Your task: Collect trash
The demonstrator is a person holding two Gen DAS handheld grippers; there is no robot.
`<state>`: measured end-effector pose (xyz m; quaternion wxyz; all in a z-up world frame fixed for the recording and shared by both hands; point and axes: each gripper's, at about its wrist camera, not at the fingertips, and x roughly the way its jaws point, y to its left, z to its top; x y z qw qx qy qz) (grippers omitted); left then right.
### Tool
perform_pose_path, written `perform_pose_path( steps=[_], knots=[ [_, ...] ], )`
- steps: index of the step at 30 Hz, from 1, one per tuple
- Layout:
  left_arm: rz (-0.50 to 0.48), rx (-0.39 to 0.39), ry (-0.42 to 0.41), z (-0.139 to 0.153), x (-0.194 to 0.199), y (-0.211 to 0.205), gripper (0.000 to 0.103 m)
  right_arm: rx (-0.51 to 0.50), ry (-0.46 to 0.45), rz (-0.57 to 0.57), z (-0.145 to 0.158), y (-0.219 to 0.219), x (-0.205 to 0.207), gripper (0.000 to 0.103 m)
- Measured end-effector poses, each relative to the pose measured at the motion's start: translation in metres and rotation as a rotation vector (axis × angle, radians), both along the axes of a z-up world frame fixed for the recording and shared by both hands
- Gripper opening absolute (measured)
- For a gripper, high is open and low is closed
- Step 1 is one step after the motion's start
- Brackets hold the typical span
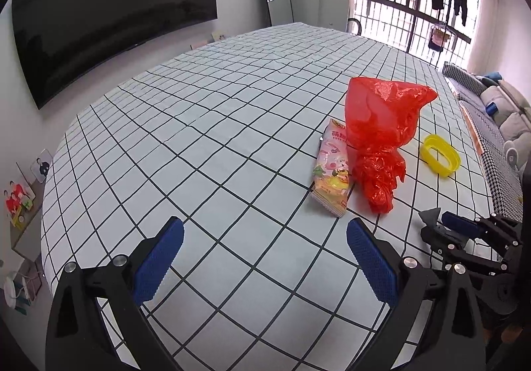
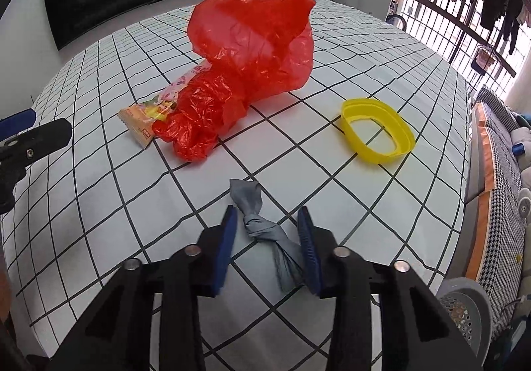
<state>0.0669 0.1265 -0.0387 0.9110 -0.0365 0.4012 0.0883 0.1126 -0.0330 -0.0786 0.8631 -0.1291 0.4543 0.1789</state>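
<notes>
checked bed (image 1: pixel 205 125), barred window (image 1: pixel 398 15), dark tv (image 1: pixel 109 12)

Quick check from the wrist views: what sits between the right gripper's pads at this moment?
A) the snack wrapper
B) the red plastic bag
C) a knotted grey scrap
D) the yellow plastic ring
C: the knotted grey scrap lies between the blue pads of the right gripper, while the yellow ring, snack wrapper and red bag lie farther off on the checked sheet.

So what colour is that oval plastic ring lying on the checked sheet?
Bright yellow. The plastic ring shows best in the right wrist view.
</notes>
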Motion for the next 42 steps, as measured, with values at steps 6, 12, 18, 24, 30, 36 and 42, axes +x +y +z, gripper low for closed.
perform_pose_path(
  steps=[6,12,18,24,30,36,42],
  knots=[
    [-0.018,-0.006,0.011,-0.002,0.002,-0.006,0.097,0.018,-0.015,0.004,0.002,-0.002,-0.007,0.021],
    [-0.051,-0.004,0.008,0.001,0.007,-0.019,0.097,0.089,-0.037,-0.058,0.018,-0.021,-0.026,0.021],
    [-0.075,0.018,0.018,-0.001,0.023,-0.031,0.097,0.152,-0.02,-0.132,0.02,-0.043,-0.047,0.021],
    [-0.059,0.041,0.028,-0.003,0.049,-0.025,0.097,0.193,0.009,-0.156,0.018,-0.057,-0.063,0.021],
    [-0.072,0.05,0.073,-0.007,0.077,-0.011,0.097,0.21,0.01,-0.169,0.021,-0.06,-0.07,0.021],
    [-0.097,0.062,0.098,-0.017,0.097,-0.008,0.097,0.203,0.02,-0.169,0.018,-0.058,-0.071,0.021],
    [-0.12,0.073,0.115,-0.026,0.109,-0.016,0.097,0.197,0.026,-0.177,0.016,-0.058,-0.069,0.021]
  ],
)
